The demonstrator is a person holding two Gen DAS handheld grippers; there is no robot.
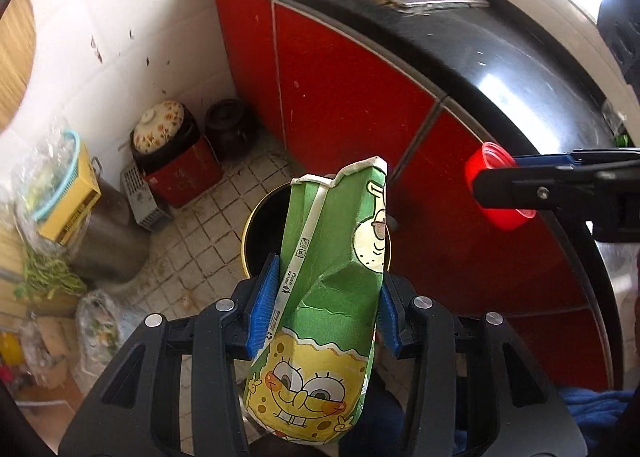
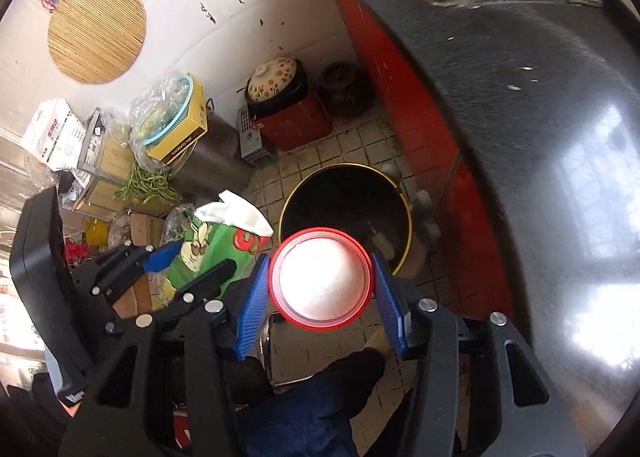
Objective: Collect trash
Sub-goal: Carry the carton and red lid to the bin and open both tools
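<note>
Carton (image 1: 320, 321) printed with SpongeBob sits pinched in left gripper (image 1: 324, 305) jaws; right gripper (image 2: 320, 289) jaws clamp red cup (image 2: 322, 277).

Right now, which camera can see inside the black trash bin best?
The right wrist view: the trash bin shows nearly its whole gold-rimmed mouth and dark inside, beyond the red cup. In the left wrist view the green cartoon carton covers most of the bin; only its left edge shows.

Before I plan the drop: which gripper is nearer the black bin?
Right. The right gripper, holding the red cup, hangs at the black bin rim; left gripper sits farther left.
</note>
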